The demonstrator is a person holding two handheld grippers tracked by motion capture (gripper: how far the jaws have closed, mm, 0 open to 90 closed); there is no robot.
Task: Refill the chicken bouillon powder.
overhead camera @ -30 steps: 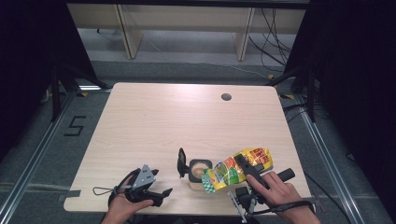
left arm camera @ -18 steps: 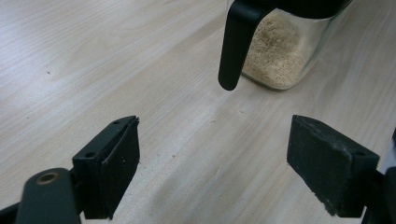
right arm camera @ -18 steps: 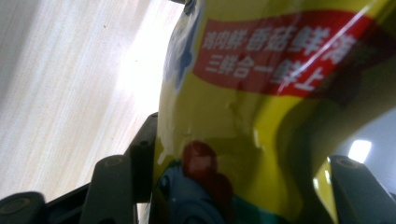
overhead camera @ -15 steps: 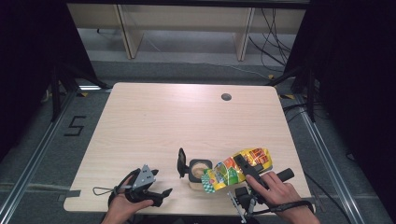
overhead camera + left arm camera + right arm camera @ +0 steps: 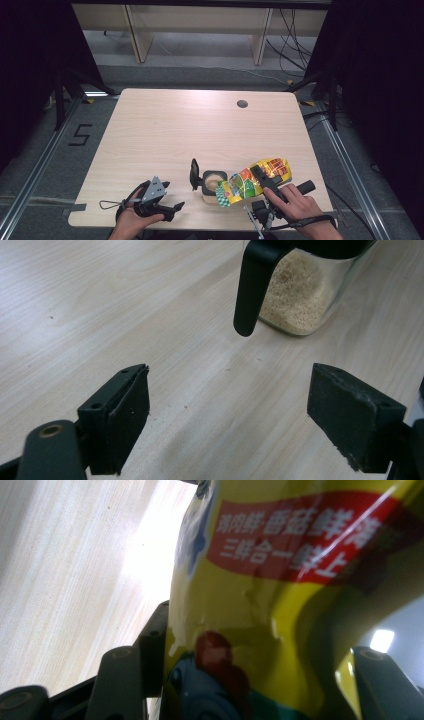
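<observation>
At the near edge of the table (image 5: 165, 125), at about 7 o'clock in the high view, the left gripper (image 5: 175, 206) rests low on the wood in the person's left hand (image 5: 131, 224), with a grey three-cornered plate on its top. Its two black jaws stand wide apart and nothing is between them; in the left gripper view they frame bare wood, and the jar stands beyond them at about 1 o'clock. At about 5 o'clock in the high view the right hand (image 5: 295, 202) holds the right gripper (image 5: 257, 175), whose jaws press on both sides of a yellow bag (image 5: 252, 181) with red and green print. In the right gripper view the bag (image 5: 280, 605) stands between the two jaws and carries a red label with white characters. The bag is tilted, and its lower end hangs over the open mouth of the jar (image 5: 214, 181). The jar is of clear glass, holds pale brown grains, and has a black rim. Its black lid (image 5: 194, 174) stands up at the jar's 9 o'clock side. Far off, at about 1 o'clock on the table, there is a small round hole (image 5: 242, 104).
</observation>
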